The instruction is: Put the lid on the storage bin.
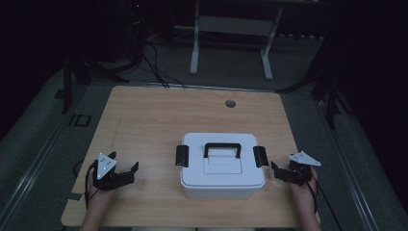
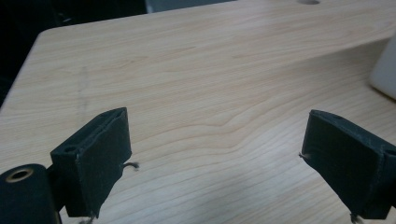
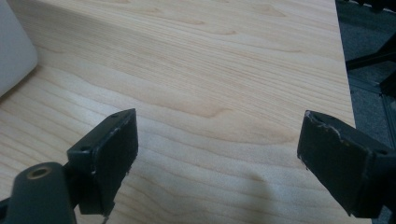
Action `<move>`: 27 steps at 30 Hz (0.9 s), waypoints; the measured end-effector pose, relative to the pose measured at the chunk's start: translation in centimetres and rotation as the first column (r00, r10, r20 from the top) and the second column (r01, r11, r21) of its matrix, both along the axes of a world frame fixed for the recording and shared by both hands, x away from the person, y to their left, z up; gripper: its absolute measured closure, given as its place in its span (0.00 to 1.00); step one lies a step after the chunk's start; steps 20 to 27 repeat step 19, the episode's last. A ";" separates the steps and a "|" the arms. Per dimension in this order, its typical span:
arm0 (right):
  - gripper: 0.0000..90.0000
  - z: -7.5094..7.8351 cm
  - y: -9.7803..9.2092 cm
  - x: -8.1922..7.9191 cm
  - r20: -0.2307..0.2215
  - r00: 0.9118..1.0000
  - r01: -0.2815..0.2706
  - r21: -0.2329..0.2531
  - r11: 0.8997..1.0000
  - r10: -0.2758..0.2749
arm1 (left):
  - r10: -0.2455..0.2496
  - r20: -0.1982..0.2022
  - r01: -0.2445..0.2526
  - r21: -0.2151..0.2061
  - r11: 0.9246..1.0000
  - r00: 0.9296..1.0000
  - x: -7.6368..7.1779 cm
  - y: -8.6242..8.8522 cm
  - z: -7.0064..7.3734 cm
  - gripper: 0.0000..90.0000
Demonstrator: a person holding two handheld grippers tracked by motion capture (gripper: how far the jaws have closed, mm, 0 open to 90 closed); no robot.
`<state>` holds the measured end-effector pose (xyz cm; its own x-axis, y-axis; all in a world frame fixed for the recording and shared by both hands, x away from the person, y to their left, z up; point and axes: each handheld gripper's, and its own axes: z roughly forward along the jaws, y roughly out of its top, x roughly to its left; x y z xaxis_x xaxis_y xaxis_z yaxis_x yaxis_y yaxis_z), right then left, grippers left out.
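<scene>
White box (image 1: 222, 167) mid-desk (image 1: 144, 120), lid on, black latches at both ends. Left claw (image 1: 126, 169) and right claw (image 1: 278, 169) flank it, both spread wide, gripping nothing. Gripper views cut the box to a pale corner. Room beyond dark.

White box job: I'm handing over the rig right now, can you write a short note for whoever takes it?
Left tool: open, holding nothing, resting on the table left of the white box.
Right tool: open, holding nothing, just right of the box, beside its right latch.
Box: sits at the table's near middle, lid on, black handle lying flat, both side latches look closed.
Done: nothing visible yet.
Left: likely release both latches and lift the lid.
</scene>
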<state>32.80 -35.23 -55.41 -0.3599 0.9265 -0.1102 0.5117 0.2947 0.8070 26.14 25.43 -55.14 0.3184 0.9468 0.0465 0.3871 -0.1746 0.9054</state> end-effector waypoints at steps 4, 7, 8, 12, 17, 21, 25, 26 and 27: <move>0.14 0.1 -0.2 0.1 0.001 1.000 0.005 0.020 1.000 -0.005 | 0.004 0.001 -0.004 0.013 1.000 1.000 -0.1 -0.2 -0.2 0.09; 0.14 0.1 -0.3 0.3 -0.002 1.000 0.010 0.026 1.000 -0.010 | 0.024 0.013 -0.024 0.039 0.999 1.000 -0.1 -0.5 -0.4 0.09; 0.14 0.1 -0.3 0.3 -0.002 1.000 0.010 0.026 1.000 -0.010 | 0.024 0.013 -0.024 0.039 0.999 1.000 -0.1 -0.5 -0.4 0.09; 0.14 0.1 -0.3 0.3 -0.003 1.000 0.013 0.027 1.000 -0.013 | 0.043 0.022 -0.044 0.026 0.999 0.999 -0.2 -0.3 -0.4 0.09; 0.14 0.1 -0.4 0.3 -0.002 1.000 0.016 0.031 0.999 -0.016 | 0.045 0.019 -0.045 0.005 0.999 0.999 -0.2 -0.1 -0.5 0.09; 0.14 0.1 -0.4 0.3 -0.003 1.000 0.016 0.031 0.999 -0.016 | 0.046 0.017 -0.046 0.000 0.999 0.999 -0.2 0.0 -0.5 0.09; 0.14 0.1 -0.4 0.3 -0.003 1.000 0.016 0.031 0.999 -0.016 | 0.046 0.017 -0.046 0.000 0.999 0.999 -0.2 0.0 -0.5 0.09; 0.14 0.1 -0.4 0.3 -0.003 1.000 0.016 0.031 0.999 -0.016 | 0.046 0.017 -0.046 0.000 0.999 0.999 -0.2 0.0 -0.5 0.09; 0.14 0.1 -0.4 0.3 -0.003 1.000 0.016 0.031 0.999 -0.016 | 0.046 0.017 -0.046 0.000 0.999 0.999 -0.2 0.0 -0.5 0.09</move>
